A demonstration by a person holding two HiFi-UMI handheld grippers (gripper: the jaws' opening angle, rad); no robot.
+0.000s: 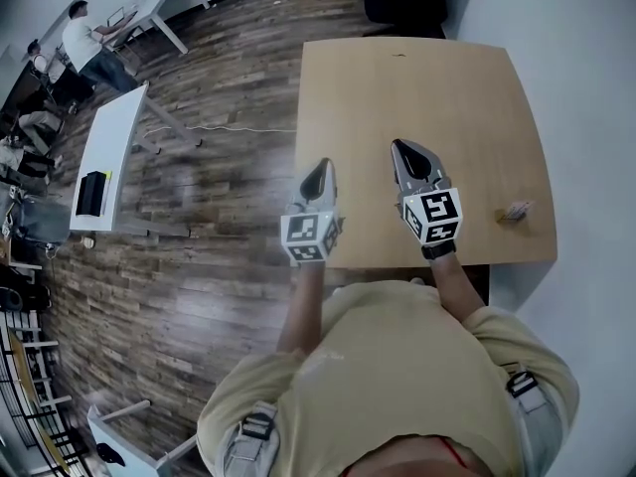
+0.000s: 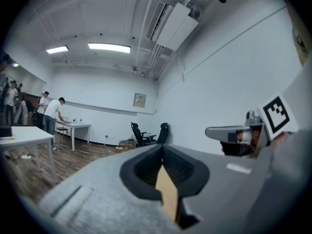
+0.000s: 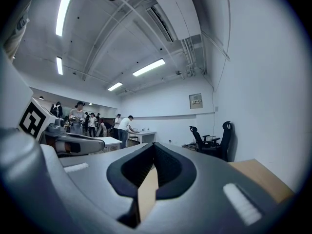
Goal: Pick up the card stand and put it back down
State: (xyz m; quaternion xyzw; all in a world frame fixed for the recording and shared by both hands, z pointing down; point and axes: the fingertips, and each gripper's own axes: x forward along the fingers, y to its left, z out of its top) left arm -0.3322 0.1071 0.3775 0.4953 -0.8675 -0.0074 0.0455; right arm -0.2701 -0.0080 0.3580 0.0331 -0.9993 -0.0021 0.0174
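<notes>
One left gripper (image 1: 321, 165); one right gripper (image 1: 402, 147); one wooden table (image 1: 427, 78); one card stand (image 1: 515, 211); two office chairs (image 2: 139, 133) (image 2: 162, 132).

We see bare tabletop between the right gripper (image 1: 405, 153) and the small card stand (image 1: 516, 211), which are well apart. The stand is the only thing on the wooden table (image 1: 427, 78) and sits near its right and near edges. A white wall (image 1: 591, 117) runs along the table's right side. The left gripper (image 1: 321, 170) hangs at the table's left edge, with open floor (image 1: 219, 177) beside it.
</notes>
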